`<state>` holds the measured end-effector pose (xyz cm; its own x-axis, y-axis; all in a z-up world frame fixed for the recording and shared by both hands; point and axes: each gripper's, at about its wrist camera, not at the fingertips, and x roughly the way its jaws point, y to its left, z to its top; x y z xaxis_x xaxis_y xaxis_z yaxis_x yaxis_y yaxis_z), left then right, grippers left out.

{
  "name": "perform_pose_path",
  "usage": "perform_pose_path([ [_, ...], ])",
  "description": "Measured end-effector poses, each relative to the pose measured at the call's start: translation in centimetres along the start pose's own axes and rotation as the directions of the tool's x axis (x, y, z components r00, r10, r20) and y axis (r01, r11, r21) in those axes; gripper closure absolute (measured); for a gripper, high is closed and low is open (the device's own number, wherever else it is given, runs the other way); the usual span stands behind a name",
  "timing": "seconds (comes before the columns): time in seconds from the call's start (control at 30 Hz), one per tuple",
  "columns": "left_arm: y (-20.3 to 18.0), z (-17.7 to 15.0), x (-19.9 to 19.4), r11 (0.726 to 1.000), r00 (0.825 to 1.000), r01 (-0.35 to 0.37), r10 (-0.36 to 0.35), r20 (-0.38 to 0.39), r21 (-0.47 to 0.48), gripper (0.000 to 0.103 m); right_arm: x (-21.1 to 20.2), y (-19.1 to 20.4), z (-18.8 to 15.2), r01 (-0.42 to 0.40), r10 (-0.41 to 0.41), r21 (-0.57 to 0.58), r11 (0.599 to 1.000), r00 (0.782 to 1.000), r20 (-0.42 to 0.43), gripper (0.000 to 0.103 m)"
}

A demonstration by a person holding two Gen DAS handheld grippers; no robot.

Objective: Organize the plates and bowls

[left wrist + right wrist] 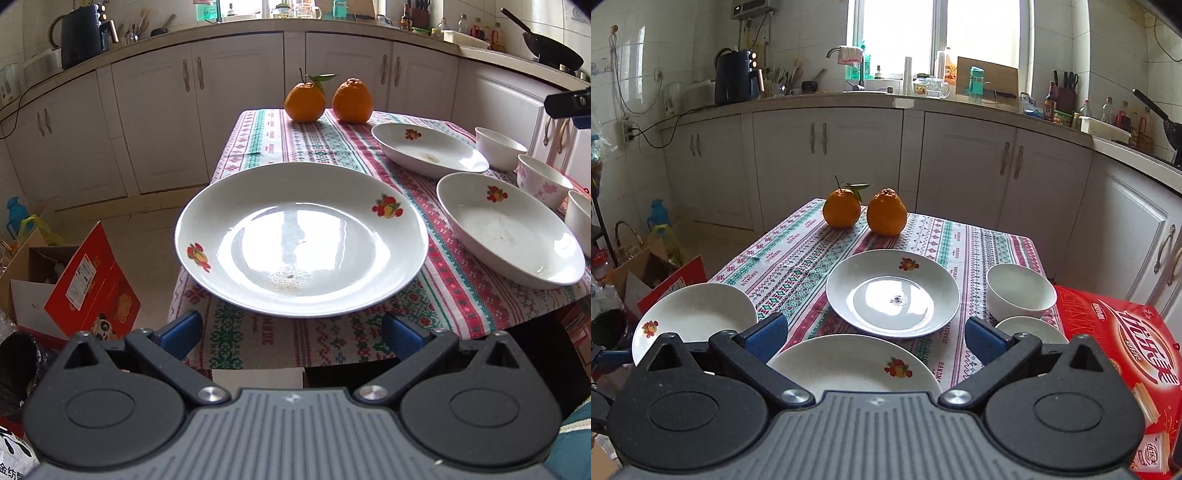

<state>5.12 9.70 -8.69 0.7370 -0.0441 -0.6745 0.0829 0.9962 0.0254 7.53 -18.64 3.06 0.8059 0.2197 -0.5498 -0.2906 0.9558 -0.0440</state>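
A white plate with fruit prints (301,240) lies on the near left corner of the table and juts over its edge. My left gripper (291,332) stands open just short of its near rim, holding nothing. Two like plates (428,149) (509,229) lie to the right, with three bowls (498,142) (543,181) (580,221) beyond them. In the right wrist view my right gripper (875,338) is open over the near plate (853,365). The middle plate (892,293), left plate (694,317) and two bowls (1021,291) (1030,328) lie ahead.
Two oranges (304,101) (886,212) stand at the far end of the patterned tablecloth (798,266). A red box (1108,332) lies at the table's right side. On the floor to the left sit a red carton (92,280) and open boxes. Kitchen cabinets (827,166) run behind.
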Motion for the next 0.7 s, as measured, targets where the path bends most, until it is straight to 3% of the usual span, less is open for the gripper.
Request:
perform_pose_path([
  [0.27, 0.3, 0.4, 0.9, 1.0, 1.0, -0.004, 0.004, 0.003, -0.019, 0.0, 2.1, 1.1, 0.9, -0.042, 0.041, -0.042, 0.998, 0.999, -0.03, 0.0],
  [0.43, 0.4, 0.5, 1.1, 1.0, 1.0, 0.013, -0.013, 0.012, -0.007, 0.0, 3.3, 2.3, 2.0, -0.115, 0.112, -0.078, 0.99, 0.993, -0.044, 0.0],
  [0.7, 0.7, 0.2, 1.1, 0.999, 0.999, 0.036, -0.037, 0.034, 0.009, 0.0, 6.4, 5.1, 4.3, -0.301, 0.289, -0.145, 0.943, 0.953, -0.096, 0.0],
])
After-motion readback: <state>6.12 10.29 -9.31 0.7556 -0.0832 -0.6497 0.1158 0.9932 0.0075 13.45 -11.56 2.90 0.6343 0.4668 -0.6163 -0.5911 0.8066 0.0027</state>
